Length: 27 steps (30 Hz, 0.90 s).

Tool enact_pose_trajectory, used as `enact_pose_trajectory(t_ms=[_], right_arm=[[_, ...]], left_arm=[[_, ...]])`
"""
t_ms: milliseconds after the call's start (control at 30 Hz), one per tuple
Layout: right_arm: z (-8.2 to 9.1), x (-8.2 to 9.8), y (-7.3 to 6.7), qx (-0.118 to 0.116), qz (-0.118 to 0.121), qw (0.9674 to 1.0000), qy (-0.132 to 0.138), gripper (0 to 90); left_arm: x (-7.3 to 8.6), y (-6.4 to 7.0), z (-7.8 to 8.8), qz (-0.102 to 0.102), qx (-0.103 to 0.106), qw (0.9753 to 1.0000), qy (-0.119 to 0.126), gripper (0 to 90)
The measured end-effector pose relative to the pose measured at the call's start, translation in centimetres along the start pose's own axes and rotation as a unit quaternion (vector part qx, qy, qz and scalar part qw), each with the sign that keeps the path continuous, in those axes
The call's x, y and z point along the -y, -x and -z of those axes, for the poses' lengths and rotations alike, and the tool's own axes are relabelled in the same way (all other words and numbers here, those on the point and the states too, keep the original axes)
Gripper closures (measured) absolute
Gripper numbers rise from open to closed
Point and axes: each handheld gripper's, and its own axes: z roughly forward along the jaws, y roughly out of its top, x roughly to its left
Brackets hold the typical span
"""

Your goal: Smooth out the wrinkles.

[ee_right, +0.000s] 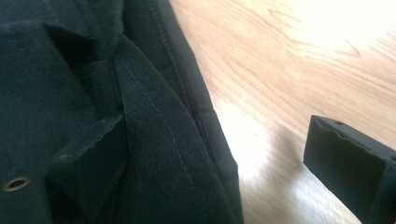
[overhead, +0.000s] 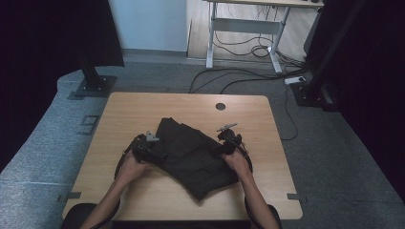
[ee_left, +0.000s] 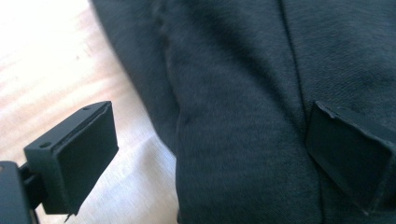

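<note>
Viewing from above, I see the black garment (overhead: 191, 155) lying crumpled at the centre of the wooden table (overhead: 143, 107). My left gripper (overhead: 152, 153) straddles its left edge, jaws spread, unclamped. My right gripper (overhead: 224, 149) straddles its right edge, jaws likewise spread, one over fabric, one over wood.

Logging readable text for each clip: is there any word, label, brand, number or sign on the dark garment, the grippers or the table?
None can be read. The dark garment, its metal eyelet, the wooden table, the left gripper and the right gripper bear no visible lettering.
</note>
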Motion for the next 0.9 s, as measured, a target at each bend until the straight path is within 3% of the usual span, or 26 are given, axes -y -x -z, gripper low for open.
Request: enact_pose_trajectory(t_ms=[100, 200, 367, 533, 600, 633, 733, 833, 900], right_arm=[[0.0, -0.1, 0.0, -0.010, -0.003, 0.9999, 0.002, 9.3], [0.9, 0.0, -0.1, -0.010, -0.002, 0.9999, 0.011, 11.4], [4.8, -0.5, -0.2, 0.004, -0.008, 0.9988, 0.048, 11.4], [9.3, 0.0, -1.4, 0.012, 0.006, 0.9973, 0.073, 11.3], [10.3, 0.6, -1.9, 0.007, 0.009, 0.9972, 0.074, 11.3], [10.5, 1.0, -2.3, 0.004, 0.009, 0.9974, 0.071, 11.3], [10.1, 2.2, -3.2, -0.007, 0.011, 0.9984, 0.054, 10.8], [9.1, 3.2, -3.8, -0.013, 0.008, 0.9991, 0.039, 10.4], [7.2, 4.3, -4.3, -0.008, -0.003, 0.9998, 0.019, 8.1]], left_arm=[[-0.1, -0.6, 0.4, 0.005, 0.013, 0.9999, -0.004, 2.0], [-1.1, -1.0, 1.1, -0.015, -0.006, 0.9999, 0.004, 1.1], [-4.1, -1.5, 1.3, -0.028, -0.010, 0.9992, 0.027, 1.3], [-5.9, -2.0, -0.1, -0.036, -0.023, 0.9990, 0.014, 0.0], [-6.4, -2.5, -1.6, -0.033, -0.041, 0.9986, -0.010, 0.0], [-6.4, -2.5, -1.6, -0.033, -0.041, 0.9986, -0.010, 0.0], [-5.8, -3.1, -3.4, -0.032, -0.056, 0.9972, -0.040, 0.0], [-5.3, -3.2, -3.8, -0.024, -0.052, 0.9975, -0.041, 0.2], [-4.4, -3.3, -3.7, -0.006, -0.045, 0.9984, -0.033, 1.4]])
